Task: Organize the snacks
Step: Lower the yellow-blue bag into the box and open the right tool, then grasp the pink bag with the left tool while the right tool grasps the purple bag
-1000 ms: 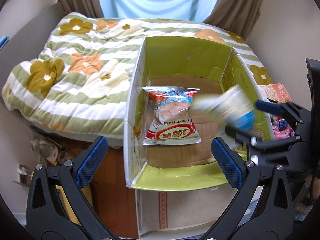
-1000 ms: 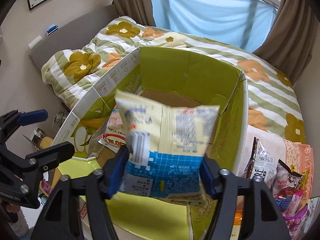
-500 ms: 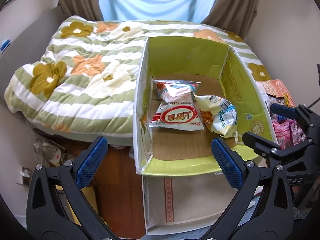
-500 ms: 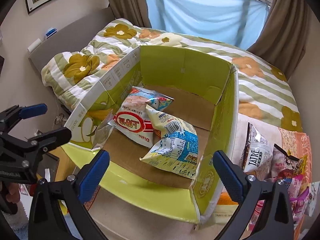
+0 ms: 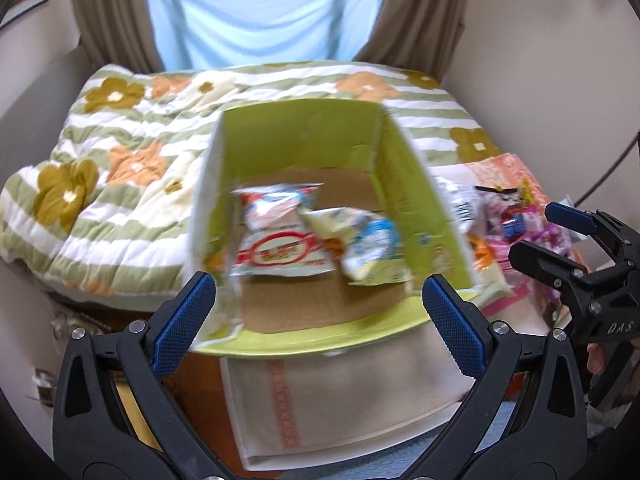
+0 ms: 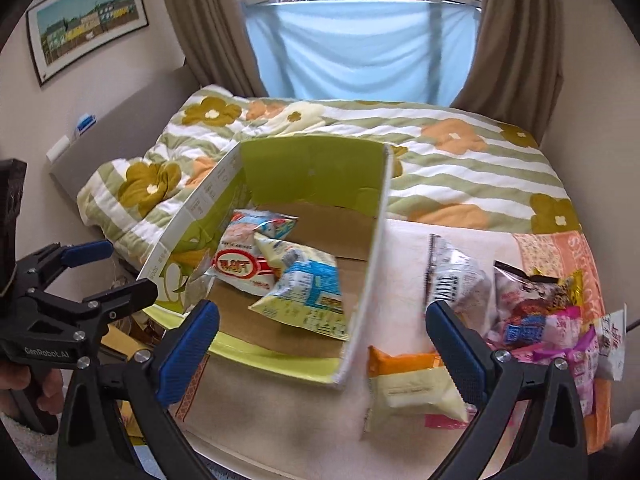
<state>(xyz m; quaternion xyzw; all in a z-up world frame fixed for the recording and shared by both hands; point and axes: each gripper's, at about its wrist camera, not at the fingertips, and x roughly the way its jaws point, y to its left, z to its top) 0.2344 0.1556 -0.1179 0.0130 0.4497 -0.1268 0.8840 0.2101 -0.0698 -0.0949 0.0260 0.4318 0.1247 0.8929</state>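
Observation:
A green-lined cardboard box (image 5: 304, 148) (image 6: 312, 168) stands open on the bed's near edge. In it lies a red-and-white shrimp snack bag (image 5: 280, 248) (image 6: 240, 264), and a yellow-and-blue bag (image 5: 372, 248) (image 6: 308, 292) leans on its right side. My left gripper (image 5: 318, 284) (image 6: 118, 268) hangs open and empty before the box's near wall. My right gripper (image 6: 322, 310) (image 5: 540, 232) is wide open and empty over the box's right corner. Right of the box lie loose snacks: a silver bag (image 6: 456, 280), an orange-and-cream pack (image 6: 412, 384) and a pink pile (image 6: 540, 320) (image 5: 516, 216).
The flowered, green-striped quilt (image 5: 120, 168) (image 6: 460, 160) covers the bed behind and left of the box. A beige cloth (image 5: 340, 392) hangs below the box's front. A grey headboard (image 6: 132, 128) and wall stand left; brown curtains (image 6: 516, 40) frame the window behind.
My right gripper let go of the yellow-and-blue bag, which dropped into the box against the shrimp bag. Both grippers have since drawn back and upward; the right swung toward the loose snacks.

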